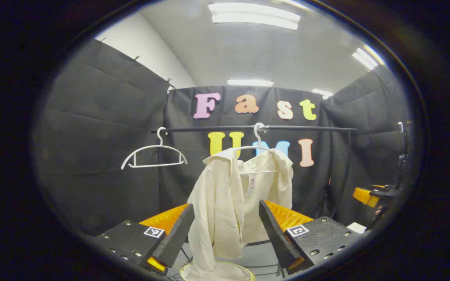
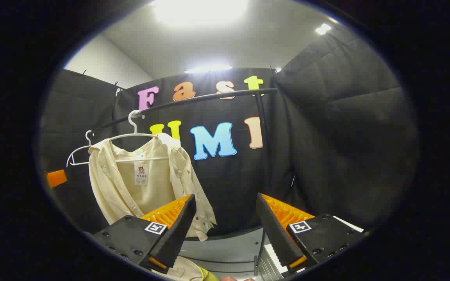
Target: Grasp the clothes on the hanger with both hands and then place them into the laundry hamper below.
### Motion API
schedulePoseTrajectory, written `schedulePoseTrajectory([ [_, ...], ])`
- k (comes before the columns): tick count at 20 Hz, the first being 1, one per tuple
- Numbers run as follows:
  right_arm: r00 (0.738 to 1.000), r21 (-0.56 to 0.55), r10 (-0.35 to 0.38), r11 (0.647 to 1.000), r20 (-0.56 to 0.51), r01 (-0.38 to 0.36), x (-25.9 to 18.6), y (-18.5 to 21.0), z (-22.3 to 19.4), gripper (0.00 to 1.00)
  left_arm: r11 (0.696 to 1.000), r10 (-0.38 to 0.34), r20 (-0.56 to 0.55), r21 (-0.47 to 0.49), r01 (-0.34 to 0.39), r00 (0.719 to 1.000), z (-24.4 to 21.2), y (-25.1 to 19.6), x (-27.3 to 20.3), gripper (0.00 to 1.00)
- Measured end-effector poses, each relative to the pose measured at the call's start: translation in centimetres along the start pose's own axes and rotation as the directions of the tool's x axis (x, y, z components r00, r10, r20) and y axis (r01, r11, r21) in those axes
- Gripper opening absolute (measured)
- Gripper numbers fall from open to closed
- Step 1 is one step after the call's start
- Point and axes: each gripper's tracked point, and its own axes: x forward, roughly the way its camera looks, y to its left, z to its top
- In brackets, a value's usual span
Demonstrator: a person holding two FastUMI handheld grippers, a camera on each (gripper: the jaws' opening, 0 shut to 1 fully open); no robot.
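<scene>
A cream shirt (image 1: pixel 229 203) hangs open on a white hanger (image 1: pixel 258 150) from the black rail (image 1: pixel 287 127). My left gripper (image 1: pixel 227 234) is open in front of it, fingers on either side of the shirt's lower half but apart from the cloth. The rim of a pale hamper (image 1: pixel 248 271) shows below the shirt. In the right gripper view the same shirt (image 2: pixel 143 183) hangs to the left, and my right gripper (image 2: pixel 225 232) stands open to its right with nothing between its fingers. The hamper's yellow-green rim (image 2: pixel 205 275) peeks in at the bottom.
An empty white hanger (image 1: pixel 154 156) hangs further left on the rail. The rail's black upright post (image 2: pixel 262 156) stands behind my right gripper. The other gripper (image 1: pixel 373 195) shows at the far right edge of the left gripper view. Black cloth walls close in all sides.
</scene>
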Motion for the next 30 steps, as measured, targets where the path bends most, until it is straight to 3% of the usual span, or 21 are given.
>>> schedulePoseTrajectory([
  [9, 0.999, -0.011, 0.009, 1.0, -0.031, -0.009, 2.5, -0.7, -1.3, 0.98, 1.0, -0.004, -0.031, -0.002, 0.004, 1.0, -1.0, -1.8, 1.6, 0.97],
  [20, 0.996, -0.011, 0.033, 0.999, -0.077, -0.034, 2.9, -0.8, -2.5, 0.98, 0.996, 0.052, -0.089, -0.066, -0.058, 0.995, -3.5, -0.9, 1.8, 0.98],
  [24, 0.996, -0.002, 0.059, 0.998, -0.073, -0.059, 3.6, -0.3, -2.2, 0.98, 0.99, 0.065, -0.105, -0.119, -0.077, 0.992, -4.2, -1.2, 3.3, 0.98],
  [30, 0.993, -0.005, 0.074, 0.997, -0.091, -0.075, 5.0, -0.5, -3.4, 0.98, 0.987, 0.113, -0.076, -0.103, -0.12, 0.991, -2.9, -1.9, 7.5, 0.98],
])
